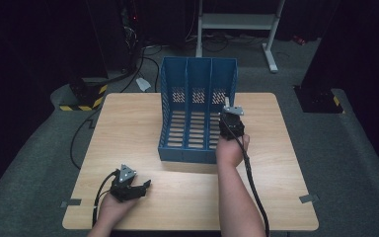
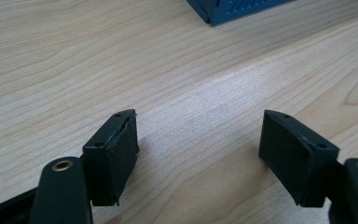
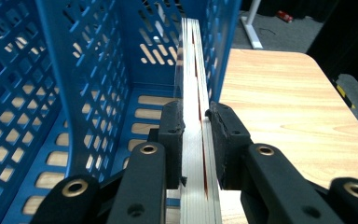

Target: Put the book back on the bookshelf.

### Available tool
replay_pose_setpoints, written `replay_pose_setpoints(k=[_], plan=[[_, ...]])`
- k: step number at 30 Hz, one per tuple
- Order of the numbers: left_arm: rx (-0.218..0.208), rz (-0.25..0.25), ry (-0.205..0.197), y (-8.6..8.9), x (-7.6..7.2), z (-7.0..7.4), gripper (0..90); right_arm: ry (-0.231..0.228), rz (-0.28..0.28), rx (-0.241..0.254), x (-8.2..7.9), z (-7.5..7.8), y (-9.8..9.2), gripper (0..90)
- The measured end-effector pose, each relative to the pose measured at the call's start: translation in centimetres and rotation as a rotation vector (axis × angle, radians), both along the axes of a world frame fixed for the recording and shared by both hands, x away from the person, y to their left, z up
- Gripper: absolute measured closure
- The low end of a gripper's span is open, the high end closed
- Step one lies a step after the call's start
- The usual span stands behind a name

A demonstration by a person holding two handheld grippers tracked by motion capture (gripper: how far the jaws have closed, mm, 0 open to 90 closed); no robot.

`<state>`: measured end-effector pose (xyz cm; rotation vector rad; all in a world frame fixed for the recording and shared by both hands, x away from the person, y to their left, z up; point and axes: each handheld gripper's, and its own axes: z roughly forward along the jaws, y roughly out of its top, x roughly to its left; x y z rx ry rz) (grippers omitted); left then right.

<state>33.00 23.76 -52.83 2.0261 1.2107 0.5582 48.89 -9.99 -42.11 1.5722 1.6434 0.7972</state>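
Note:
A blue three-slot file rack [image 1: 197,74] stands at the middle of the wooden table [image 1: 128,128], its open side towards me. My right gripper [image 1: 229,117] reaches into the rightmost slot. In the right gripper view, my right gripper [image 3: 196,121] is shut on a thin flat case [image 3: 192,56], whitish with a red line, seen edge-on. The case stands upright close to the rack's right wall [image 3: 221,42]. My left gripper [image 1: 145,188] rests low over the table's near left part, open, with bare wood between the pads [image 2: 112,149].
A corner of the rack [image 2: 233,9] lies ahead of the left gripper. Behind the table, a white metal stand [image 1: 237,22] and cables sit on the grey floor, with a yellow-black striped base [image 1: 81,101] at the left. Grey tape marks [image 1: 308,198] sit near the front corners.

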Motion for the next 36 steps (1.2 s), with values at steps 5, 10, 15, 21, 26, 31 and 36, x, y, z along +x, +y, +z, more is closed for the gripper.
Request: replay_pose_setpoints(k=[5, 10, 15, 21, 26, 31, 36], plan=[[0.000, 0.000, 0.000, 0.00, 0.00, 0.00, 28.0, -0.008, -0.022, -0.013, -0.01, -0.07, 0.37, 75.3], [-0.004, 0.000, 0.001, -0.01, 0.00, -0.01, 28.0, -0.014, -0.033, -0.021, 0.00, -0.14, 0.44, 75.1], [-0.004, 0.000, 0.001, -0.01, -0.01, -0.01, 28.0, -0.014, -0.034, -0.021, 0.04, -0.09, 0.32, 75.0], [-0.003, 0.000, 0.001, -0.01, -0.01, -0.01, 28.0, -0.019, -0.030, -0.018, -0.02, -0.06, 0.28, 74.9], [-0.004, 0.002, -0.002, -0.03, 0.00, -0.02, 28.0, -0.024, -0.033, -0.020, -0.04, -0.05, 0.30, 75.0], [-0.007, 0.003, 0.000, -0.04, -0.01, -0.03, 28.0, -0.029, -0.036, -0.018, -0.04, -0.04, 0.35, 74.7], [-0.004, 0.002, -0.001, -0.02, 0.00, -0.02, 28.0, -0.032, -0.036, -0.012, -0.08, 0.04, 0.32, 74.9]])
